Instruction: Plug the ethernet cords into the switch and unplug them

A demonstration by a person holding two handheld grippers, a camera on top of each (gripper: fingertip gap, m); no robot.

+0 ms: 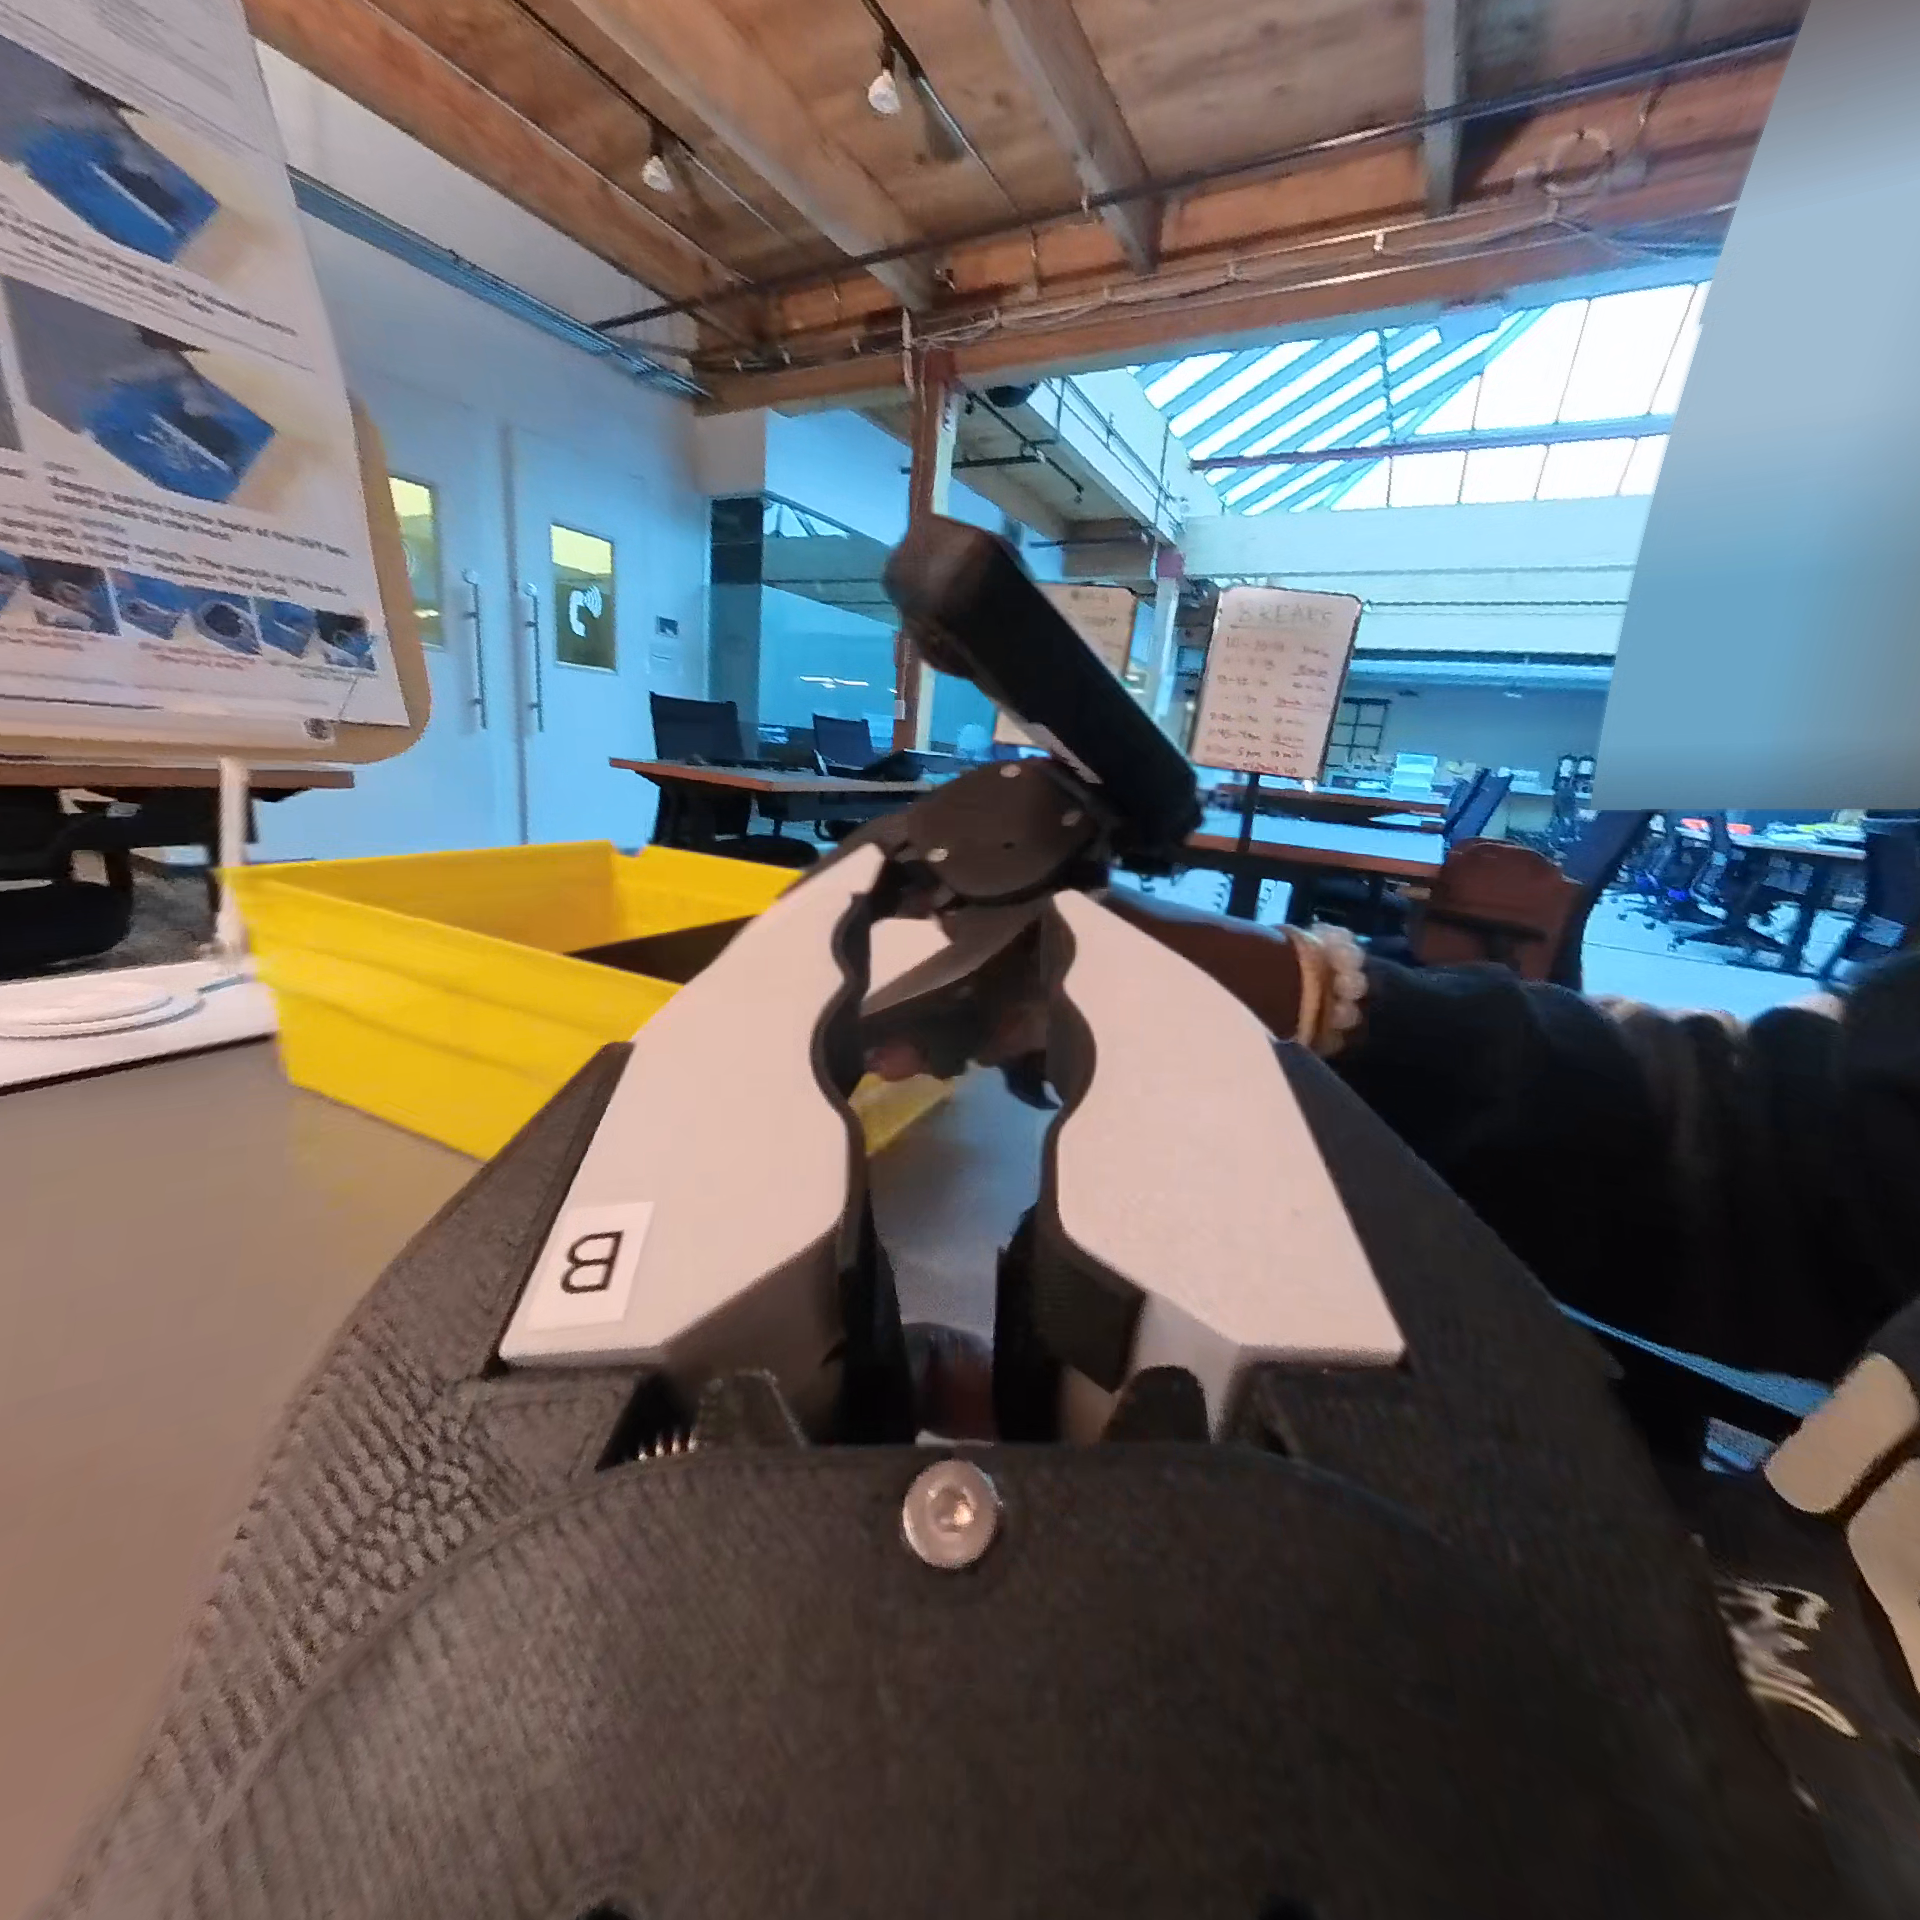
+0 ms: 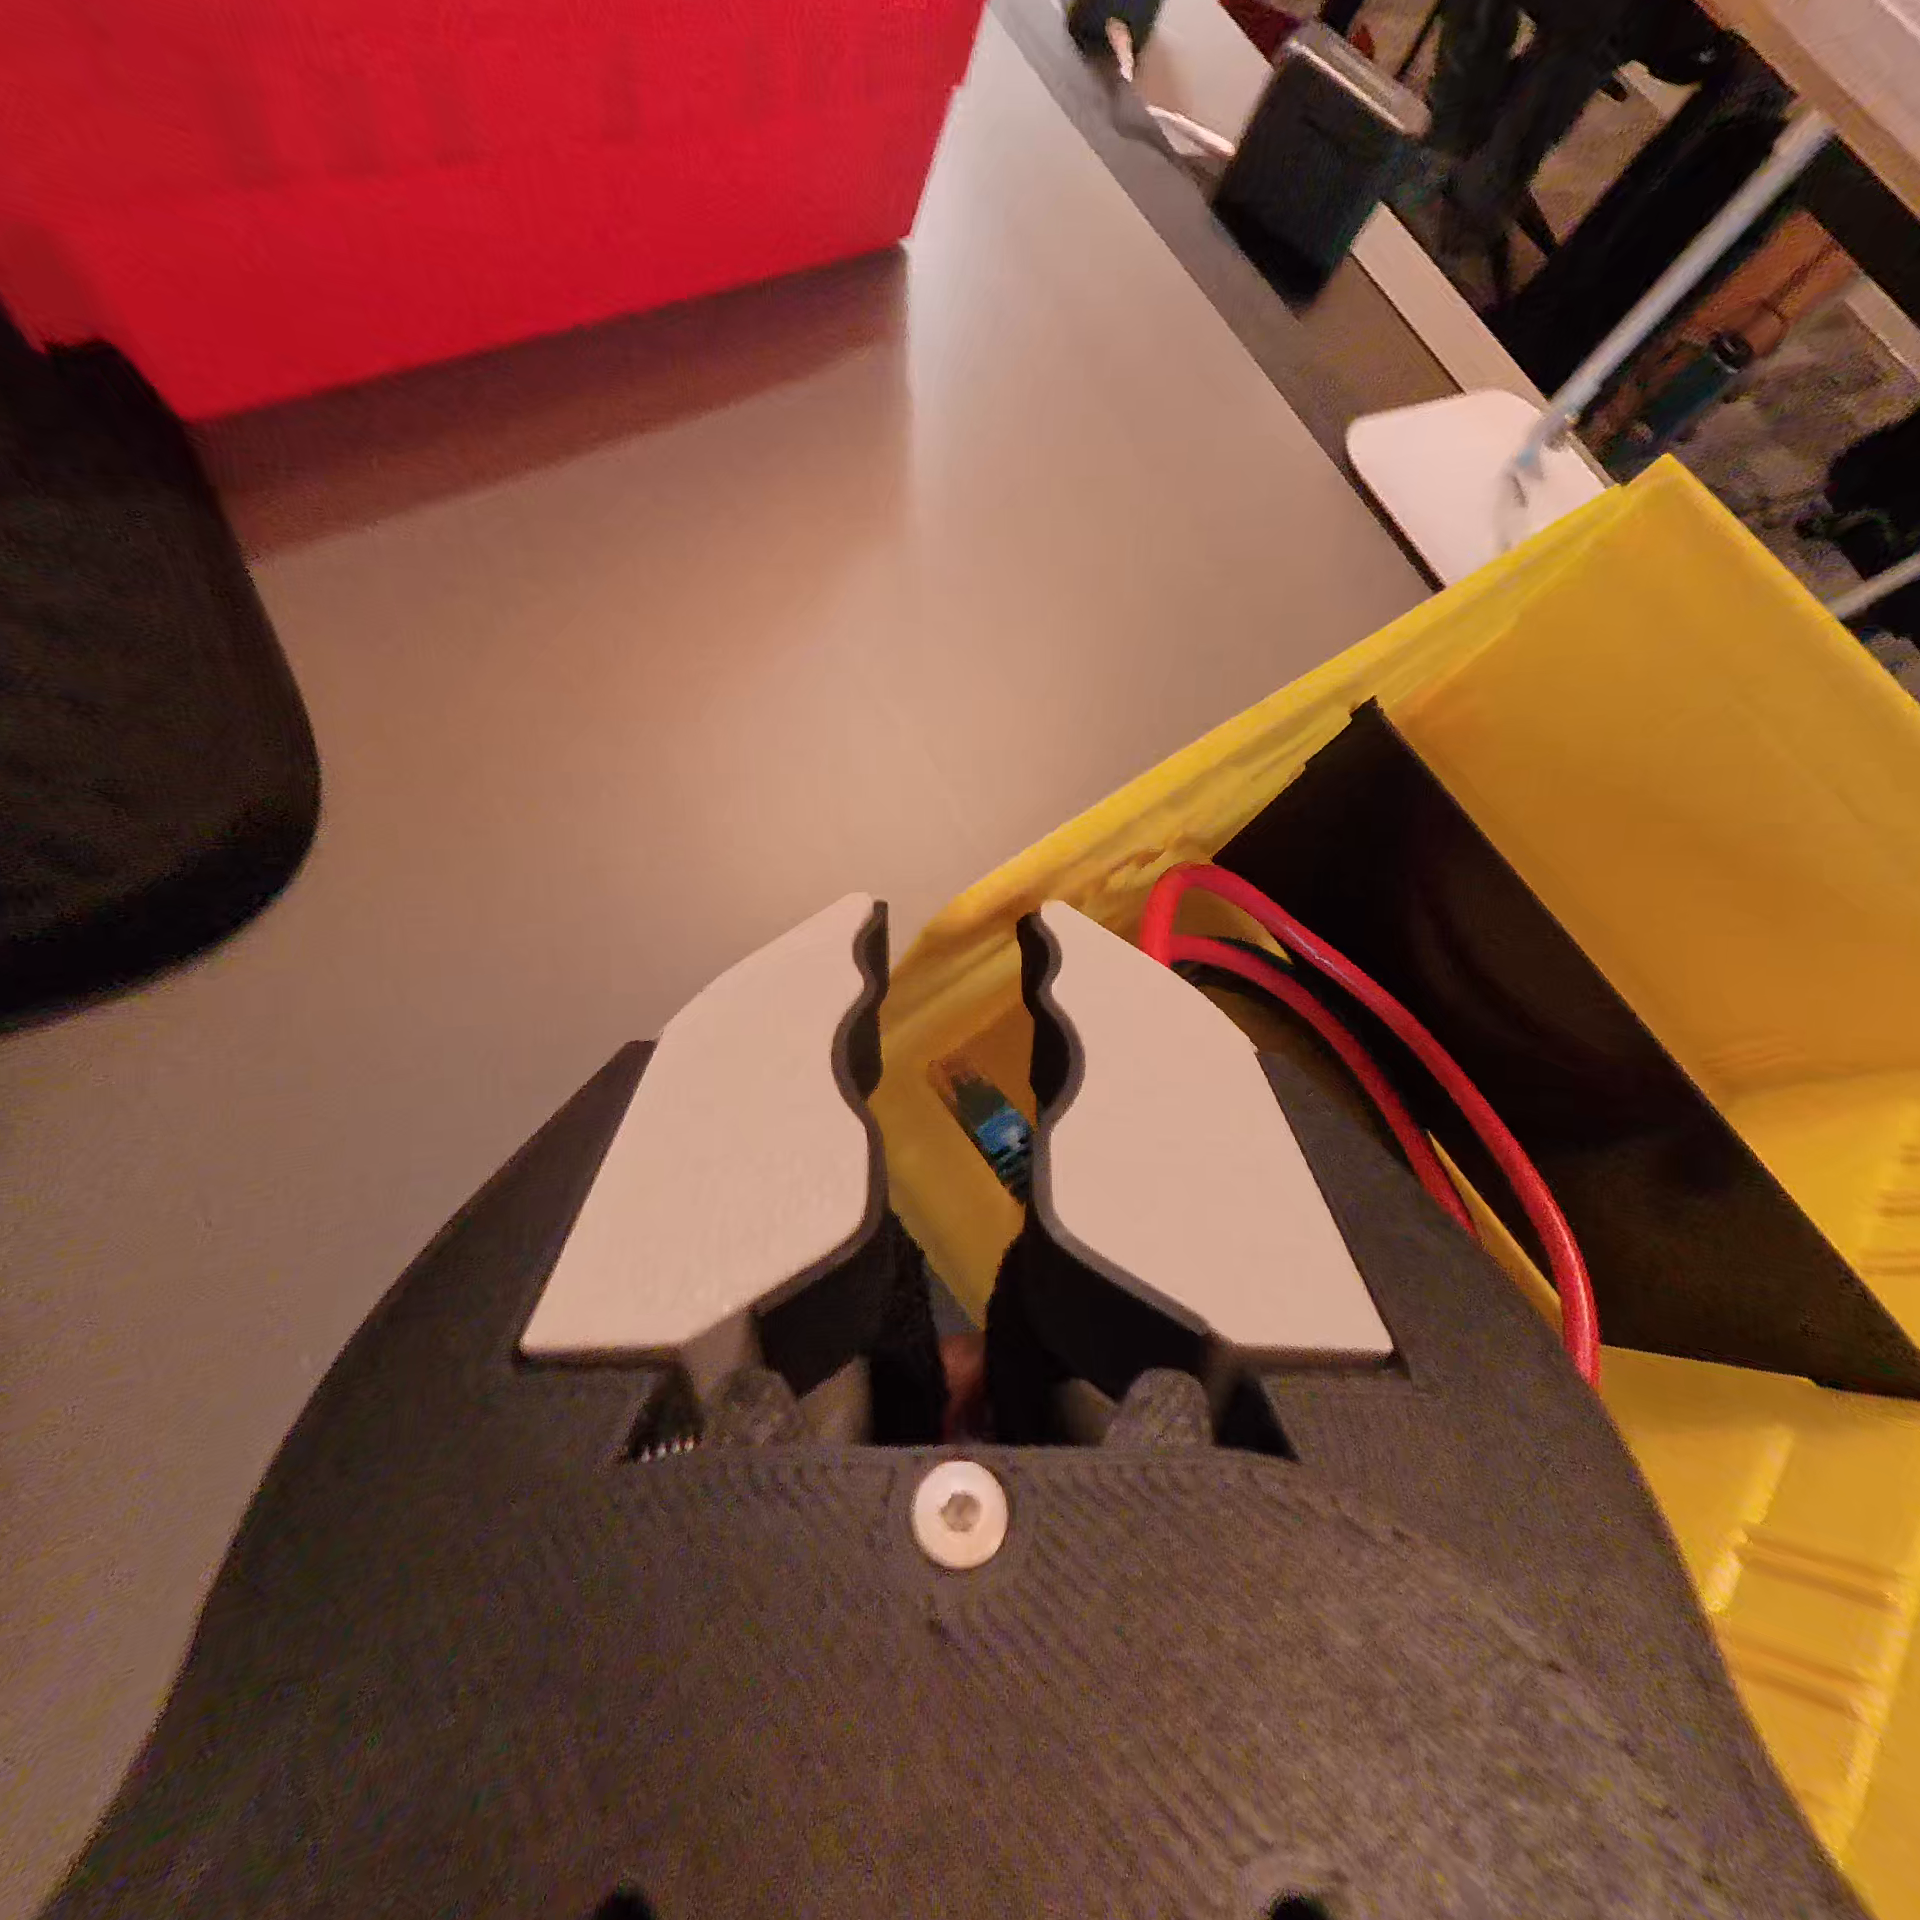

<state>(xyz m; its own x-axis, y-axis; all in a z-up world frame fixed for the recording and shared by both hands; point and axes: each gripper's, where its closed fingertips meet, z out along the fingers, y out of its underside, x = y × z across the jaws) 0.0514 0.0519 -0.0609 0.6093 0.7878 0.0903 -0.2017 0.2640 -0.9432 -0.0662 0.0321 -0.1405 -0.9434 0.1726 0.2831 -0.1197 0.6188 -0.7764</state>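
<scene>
In the right wrist view my right gripper (image 2: 954, 920) hangs over the corner of a yellow bin (image 2: 1662, 831). Its jaws stand a little apart with nothing clamped. Through the gap I see a blue ethernet plug (image 2: 1000, 1135) low inside the bin. A red cord (image 2: 1382, 1039) and a black cord loop beside a black box (image 2: 1507, 987) in the bin. In the left wrist view my left gripper (image 1: 961, 925) is open and empty above the table, pointing at the same yellow bin (image 1: 468, 935). The right gripper's black body (image 1: 997, 821) and a hand show beyond it.
A red bin (image 2: 468, 156) stands at the table's far side, a black object (image 2: 104, 675) at the left. A sign on a white stand (image 1: 156, 364) is behind the yellow bin, its base (image 2: 1455, 468) near the table edge. A sleeved arm (image 1: 1558, 1091) reaches in from the right. Left tips to right tips: about 15 cm.
</scene>
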